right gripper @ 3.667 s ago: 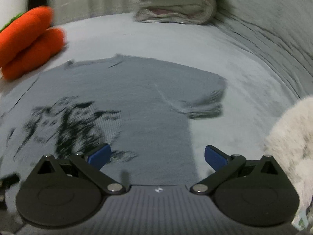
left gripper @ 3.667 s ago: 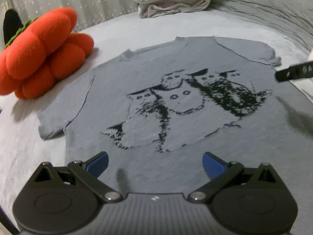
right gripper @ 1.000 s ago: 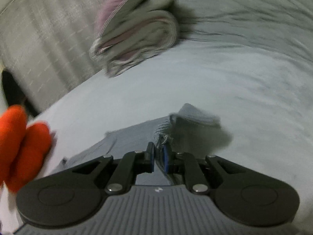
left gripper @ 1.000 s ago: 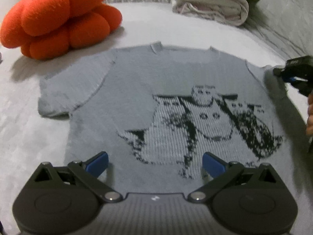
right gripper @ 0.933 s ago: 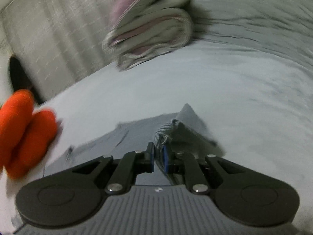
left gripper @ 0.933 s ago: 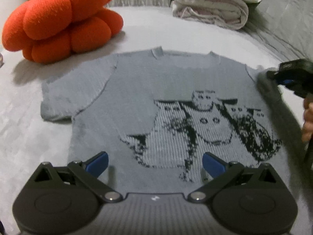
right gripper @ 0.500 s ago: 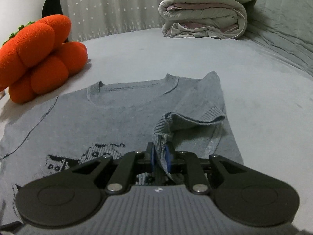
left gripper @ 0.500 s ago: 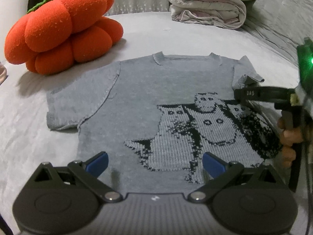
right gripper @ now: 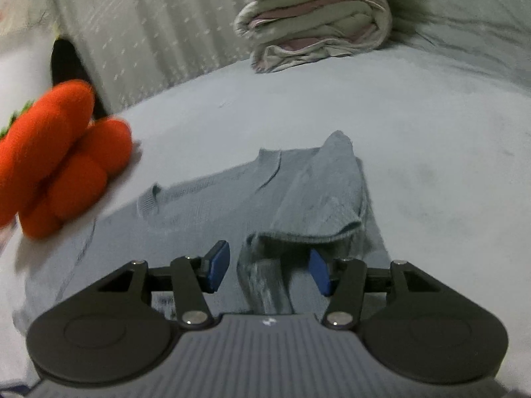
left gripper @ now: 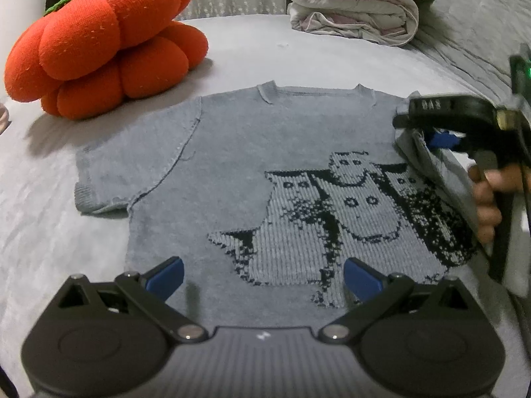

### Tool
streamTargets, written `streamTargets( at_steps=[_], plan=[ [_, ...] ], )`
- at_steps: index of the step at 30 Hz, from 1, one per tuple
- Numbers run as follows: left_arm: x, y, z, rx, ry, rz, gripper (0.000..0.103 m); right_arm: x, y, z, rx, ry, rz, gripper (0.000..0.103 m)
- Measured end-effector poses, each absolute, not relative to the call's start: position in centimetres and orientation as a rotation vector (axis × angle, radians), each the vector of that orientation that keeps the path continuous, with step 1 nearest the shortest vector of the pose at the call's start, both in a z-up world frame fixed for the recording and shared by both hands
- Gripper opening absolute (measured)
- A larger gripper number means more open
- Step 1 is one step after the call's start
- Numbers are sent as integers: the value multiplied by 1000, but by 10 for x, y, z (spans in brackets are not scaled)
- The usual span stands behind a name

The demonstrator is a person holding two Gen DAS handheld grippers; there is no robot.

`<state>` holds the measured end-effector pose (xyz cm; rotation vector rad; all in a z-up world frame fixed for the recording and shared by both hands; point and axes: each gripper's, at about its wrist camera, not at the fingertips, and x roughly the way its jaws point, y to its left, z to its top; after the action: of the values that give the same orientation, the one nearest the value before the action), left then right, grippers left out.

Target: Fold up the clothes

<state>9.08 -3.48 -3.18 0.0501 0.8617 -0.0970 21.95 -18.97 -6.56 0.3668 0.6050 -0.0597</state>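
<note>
A grey knit T-shirt (left gripper: 239, 165) with a black cat print lies flat on the bed, collar far from me. Its right sleeve (right gripper: 318, 199) is folded inward over the chest. My right gripper (right gripper: 268, 270) hovers at that sleeve's cuff and its jaws are opening; the cuff hangs loose between the blue pads, which stand apart from it. In the left wrist view the right gripper (left gripper: 431, 132) shows at the shirt's right edge, held by a hand (left gripper: 488, 205). My left gripper (left gripper: 264, 278) stands open over the shirt's hem, nothing in it.
An orange pumpkin-shaped cushion (left gripper: 99, 39) sits at the far left beside the shirt's left sleeve (left gripper: 99, 179). A folded pile of bedding (left gripper: 355, 6) lies at the back. Rumpled grey blanket (left gripper: 481, 33) covers the right side. A dotted curtain (right gripper: 149, 33) hangs behind.
The right gripper carried the sleeve inward over the shirt's chest, then its jaws parted and let the cuff go. The left gripper stayed where it was, open.
</note>
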Motion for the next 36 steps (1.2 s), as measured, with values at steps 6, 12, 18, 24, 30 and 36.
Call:
streamTargets(
  at_steps=[6,12,18,24,30,36],
  plan=[
    [93,-34,-34,61,867,-96,102,237,-176,-63,318,546,-19,56],
    [96,-31,-37,50,884,-89,102,235,-150,-57,275,543,150,56],
    [97,-34,-43,42,906,-104,102,204,-162,-45,269,548,167,58],
    [95,-43,-46,51,918,-135,102,164,-196,-45,307,579,98,58],
    [90,-52,-49,68,923,-156,102,123,-216,-48,342,607,57,58],
    [85,-53,-46,6,925,-180,102,84,-222,-48,363,641,56,58]
  ],
)
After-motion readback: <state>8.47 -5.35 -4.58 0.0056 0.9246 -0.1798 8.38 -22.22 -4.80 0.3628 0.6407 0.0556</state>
